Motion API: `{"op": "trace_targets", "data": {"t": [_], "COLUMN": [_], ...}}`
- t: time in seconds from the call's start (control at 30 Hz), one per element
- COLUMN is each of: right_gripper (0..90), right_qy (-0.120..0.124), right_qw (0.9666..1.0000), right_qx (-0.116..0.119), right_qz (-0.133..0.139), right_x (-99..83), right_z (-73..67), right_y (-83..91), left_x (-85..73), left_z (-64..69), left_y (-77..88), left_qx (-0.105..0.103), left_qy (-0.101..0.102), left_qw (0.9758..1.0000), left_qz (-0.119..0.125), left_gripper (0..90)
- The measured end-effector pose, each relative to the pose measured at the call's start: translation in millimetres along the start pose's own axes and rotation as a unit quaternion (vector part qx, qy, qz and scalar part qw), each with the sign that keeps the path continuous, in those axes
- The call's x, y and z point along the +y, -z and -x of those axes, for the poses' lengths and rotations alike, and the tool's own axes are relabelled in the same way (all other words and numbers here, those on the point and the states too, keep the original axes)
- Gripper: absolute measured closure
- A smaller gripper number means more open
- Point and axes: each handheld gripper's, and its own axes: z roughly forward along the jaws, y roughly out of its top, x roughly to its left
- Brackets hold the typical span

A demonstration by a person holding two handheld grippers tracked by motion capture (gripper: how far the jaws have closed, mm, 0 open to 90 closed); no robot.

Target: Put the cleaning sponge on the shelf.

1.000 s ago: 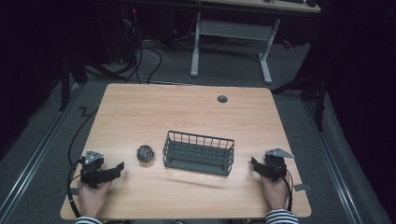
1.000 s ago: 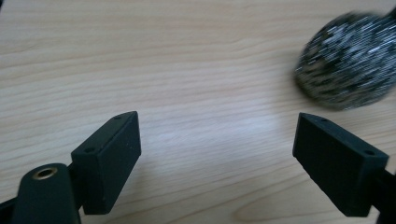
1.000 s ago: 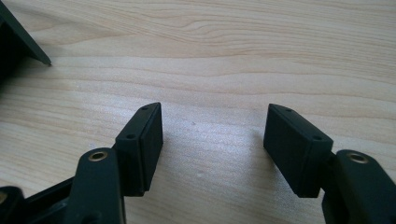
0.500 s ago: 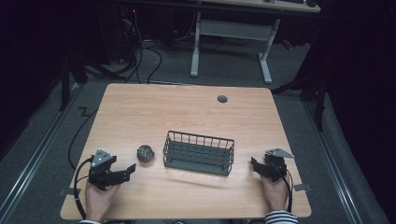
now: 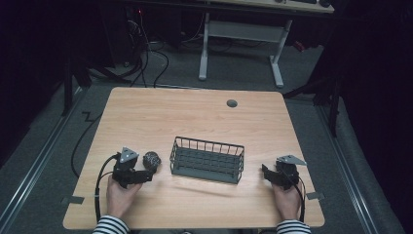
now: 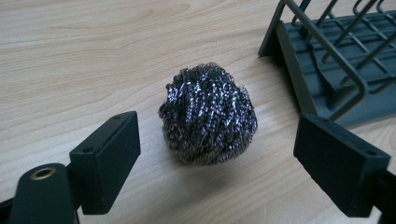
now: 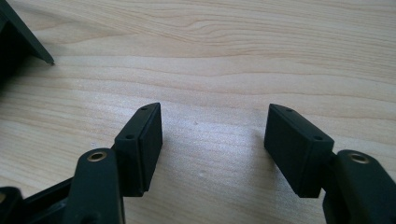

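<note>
Wooden worktop (image 5: 160, 122) seen from above, dark floor around. Grey wire basket (image 5: 207, 159) near centre, toward front edge. Steel wool ball (image 5: 151, 159) just left of basket, apart from it. Left gripper (image 5: 146, 174) held low at front left, jaws pointed right, tips just below the ball; contact could not be told. Right gripper (image 5: 265, 171) at front right, pointed left toward basket, clear of it. Jaw gap on either too small to judge. Small round grommet (image 5: 232, 103) near far edge. Striped sleeves (image 5: 110, 226) at bottom. White-legged desk (image 5: 243, 34) behind.
</note>
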Motion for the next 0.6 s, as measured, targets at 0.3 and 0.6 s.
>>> {"op": "trace_targets", "data": {"t": [0.3, 0.6], "right_gripper": [37.3, 37.3], "right_qy": [-0.001, -0.001], "right_qw": [1.0, 1.0], "right_qx": [0.0, 0.0], "right_qz": [0.0, 0.0], "right_x": [0.0, 0.0], "right_z": [-0.1, 0.0], "right_y": [0.0, 0.0], "left_x": [8.7, 6.6], "left_z": [1.4, 1.5], "left_y": [-17.1, -31.2], "left_qx": [0.01, 0.024], "left_qy": [-0.008, -0.009], "left_qw": [0.9999, 0.9993], "left_qz": [-0.01, -0.027], "left_gripper": [18.5, 28.8]}}
